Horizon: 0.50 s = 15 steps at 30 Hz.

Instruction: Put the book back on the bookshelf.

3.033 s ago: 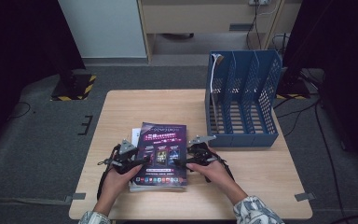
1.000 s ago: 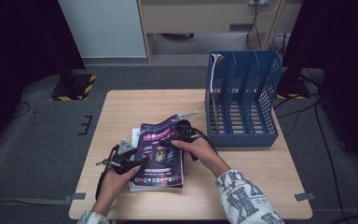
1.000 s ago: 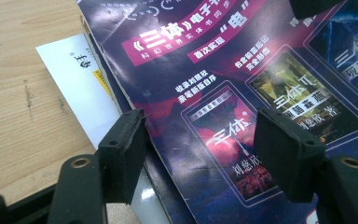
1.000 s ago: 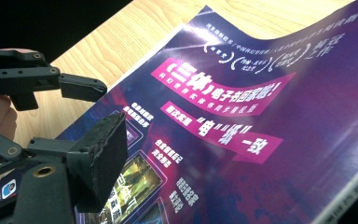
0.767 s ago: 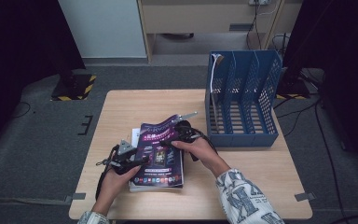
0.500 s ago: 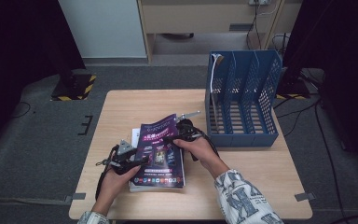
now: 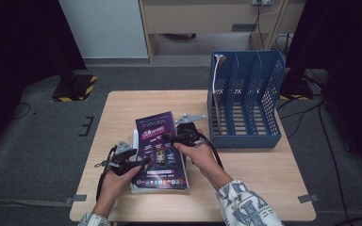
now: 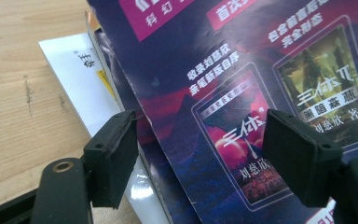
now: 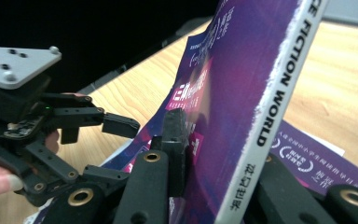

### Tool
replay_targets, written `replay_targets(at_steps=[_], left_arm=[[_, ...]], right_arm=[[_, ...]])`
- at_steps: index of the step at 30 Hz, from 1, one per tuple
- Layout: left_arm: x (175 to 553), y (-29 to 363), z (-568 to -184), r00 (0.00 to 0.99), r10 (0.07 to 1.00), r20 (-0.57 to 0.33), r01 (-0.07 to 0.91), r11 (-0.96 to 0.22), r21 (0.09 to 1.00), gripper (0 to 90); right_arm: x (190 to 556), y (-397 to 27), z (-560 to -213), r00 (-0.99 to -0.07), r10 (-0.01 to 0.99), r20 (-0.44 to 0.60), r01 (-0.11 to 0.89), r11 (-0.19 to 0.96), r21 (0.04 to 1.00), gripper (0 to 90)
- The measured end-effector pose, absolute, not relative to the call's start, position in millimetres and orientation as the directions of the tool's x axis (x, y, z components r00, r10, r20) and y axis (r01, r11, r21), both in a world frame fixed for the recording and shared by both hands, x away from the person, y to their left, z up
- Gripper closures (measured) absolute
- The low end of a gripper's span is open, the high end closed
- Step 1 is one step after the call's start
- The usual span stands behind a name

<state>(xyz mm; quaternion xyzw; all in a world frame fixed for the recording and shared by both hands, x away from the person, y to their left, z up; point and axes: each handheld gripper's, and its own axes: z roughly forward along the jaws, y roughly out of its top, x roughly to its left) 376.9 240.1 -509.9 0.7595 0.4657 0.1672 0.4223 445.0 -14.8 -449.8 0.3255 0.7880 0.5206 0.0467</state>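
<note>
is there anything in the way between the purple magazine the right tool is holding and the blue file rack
Nothing visible. The right tool grips the purple magazine by its spine edge, tilted up off the stack. Bare table lies between it and the blue file rack, whose slots look empty.

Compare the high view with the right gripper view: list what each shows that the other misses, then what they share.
High view alone: the blue file rack at the table's far right, the grey floor, and the right gripper from above, at the top magazine's right edge.

Right gripper view alone: the magazine's white spine printed "FICTION WORLD", clamped between its jaws, which have just been closing, and lifted off the magazine beneath.

Both: the purple cover, the wooden table, and the left gripper at the stack's left edge.
</note>
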Motion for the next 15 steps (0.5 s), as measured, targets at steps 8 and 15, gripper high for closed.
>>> replay_targets(at_steps=[8, 15], left_arm=[[375, 241, -504, 0.512, 0.850, -0.126, 0.544, -0.207, 0.814, 24.0], [374, 241, -500, 0.527, 0.841, -0.125, 0.522, -0.204, 0.828, 21.6]], right_arm=[[433, -29, -444, -0.799, 0.544, 0.255, 0.404, 0.173, 0.898, 78.6], [428, -33, -438, -0.813, 0.538, 0.221, 0.351, 0.152, 0.924, 79.7]])
